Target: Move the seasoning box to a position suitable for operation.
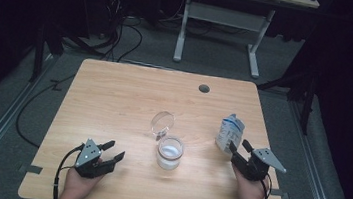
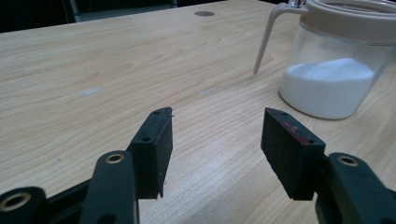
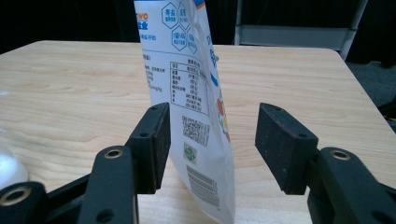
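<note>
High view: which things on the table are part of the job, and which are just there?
In the job:
- white printed pouch, standing between the open right gripper jaws
- clear plastic jar part-filled with white powder, its hinged lid flipped open
- left gripper, open, near the jar

Just there:
- grey round grommet in the wooden table
- white desk frame behind

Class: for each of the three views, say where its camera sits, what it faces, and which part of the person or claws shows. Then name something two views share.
High view: above the person's side, facing down on the table; both hands and claws show.
Left gripper view: rides the left claw, facing the jar; open jaws show.
Right gripper view: rides the right claw, facing the pouch; jaws show.
Shared: jar, pouch.
</note>
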Action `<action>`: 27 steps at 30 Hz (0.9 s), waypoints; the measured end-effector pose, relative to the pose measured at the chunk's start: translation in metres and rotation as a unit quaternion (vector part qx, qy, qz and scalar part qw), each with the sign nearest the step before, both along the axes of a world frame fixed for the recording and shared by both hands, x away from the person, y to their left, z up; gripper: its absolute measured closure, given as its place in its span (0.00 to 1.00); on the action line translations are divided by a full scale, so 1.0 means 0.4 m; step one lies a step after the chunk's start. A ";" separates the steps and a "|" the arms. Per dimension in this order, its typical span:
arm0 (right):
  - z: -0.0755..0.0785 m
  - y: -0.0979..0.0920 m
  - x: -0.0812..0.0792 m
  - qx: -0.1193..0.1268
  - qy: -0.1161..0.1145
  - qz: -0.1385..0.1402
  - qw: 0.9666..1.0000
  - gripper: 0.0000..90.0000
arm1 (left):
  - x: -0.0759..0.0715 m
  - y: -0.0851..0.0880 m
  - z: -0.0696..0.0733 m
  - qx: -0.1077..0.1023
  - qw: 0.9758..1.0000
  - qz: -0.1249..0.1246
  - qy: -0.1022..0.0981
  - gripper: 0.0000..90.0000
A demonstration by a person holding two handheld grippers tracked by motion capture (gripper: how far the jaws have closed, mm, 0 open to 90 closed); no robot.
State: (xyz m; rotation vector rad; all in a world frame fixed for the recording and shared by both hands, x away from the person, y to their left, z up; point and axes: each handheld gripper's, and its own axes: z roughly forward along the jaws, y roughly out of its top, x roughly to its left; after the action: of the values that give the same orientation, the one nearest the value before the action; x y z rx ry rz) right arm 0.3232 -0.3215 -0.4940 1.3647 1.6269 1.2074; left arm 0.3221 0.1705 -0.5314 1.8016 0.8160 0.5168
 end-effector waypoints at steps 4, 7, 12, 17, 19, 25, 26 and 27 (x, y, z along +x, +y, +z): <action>-0.003 0.002 -0.015 -0.005 0.002 0.000 1.000 0.51 | 0.000 -0.001 0.000 0.001 1.000 -0.001 0.001 0.49; -0.008 0.004 -0.034 -0.008 0.008 0.001 1.000 0.53 | 0.001 -0.001 0.000 0.002 1.000 -0.002 0.001 0.49; -0.012 0.009 -0.053 -0.011 0.014 0.002 1.000 0.54 | 0.002 -0.002 -0.001 0.002 1.000 -0.003 0.003 0.50; -0.020 0.024 -0.080 -0.021 0.026 0.004 0.999 0.56 | 0.003 -0.006 -0.001 0.008 1.000 -0.005 0.006 0.51; -0.025 0.032 -0.086 -0.023 0.032 0.006 0.999 0.57 | 0.003 -0.005 -0.001 0.007 1.000 -0.005 0.007 0.52; -0.045 0.063 -0.101 -0.037 0.047 0.022 0.998 0.62 | 0.004 -0.005 -0.001 0.005 1.000 -0.005 0.007 0.52; -0.048 0.070 -0.103 -0.040 0.048 0.026 0.998 0.62 | 0.005 -0.005 -0.001 0.005 1.000 -0.005 0.008 0.52; -0.051 0.077 -0.104 -0.043 0.050 0.030 0.997 0.64 | 0.006 -0.005 -0.001 0.005 1.000 -0.005 0.010 0.53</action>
State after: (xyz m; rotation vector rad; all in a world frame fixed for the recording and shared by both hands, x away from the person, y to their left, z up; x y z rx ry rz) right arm 0.2816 -0.2907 -0.5145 1.3501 1.7806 1.1060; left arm 0.3244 0.1685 -0.5319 1.8222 0.8183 0.4978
